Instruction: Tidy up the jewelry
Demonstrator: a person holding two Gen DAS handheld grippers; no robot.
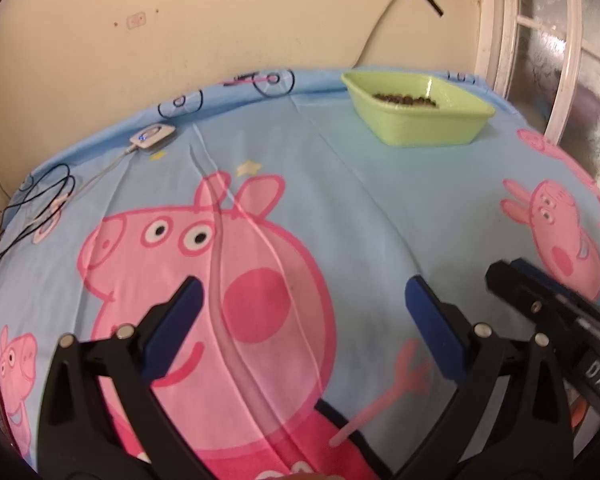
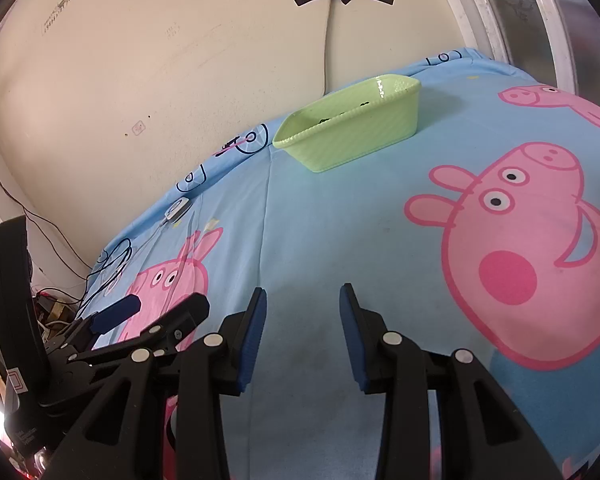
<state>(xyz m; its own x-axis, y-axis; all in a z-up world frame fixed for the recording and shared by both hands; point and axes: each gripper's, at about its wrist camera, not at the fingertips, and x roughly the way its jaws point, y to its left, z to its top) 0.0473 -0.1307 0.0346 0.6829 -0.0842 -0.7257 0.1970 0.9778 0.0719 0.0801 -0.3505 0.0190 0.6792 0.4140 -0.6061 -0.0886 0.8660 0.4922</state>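
Bedsheet (image 1: 340, 200) w/ pink pig print, green basket (image 1: 420, 120) near cream wall (image 1: 140, 40), left tool (image 1: 300, 308) & right tool (image 2: 303, 312) both apart

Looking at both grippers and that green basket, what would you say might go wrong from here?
1. The green basket looks light and sits near the far edge of the bedsheet; a reach for the dark beads inside might push it off.
2. The left gripper and right gripper, both open and empty, hover close together and might collide.
3. The black cables lying at the left could snag.
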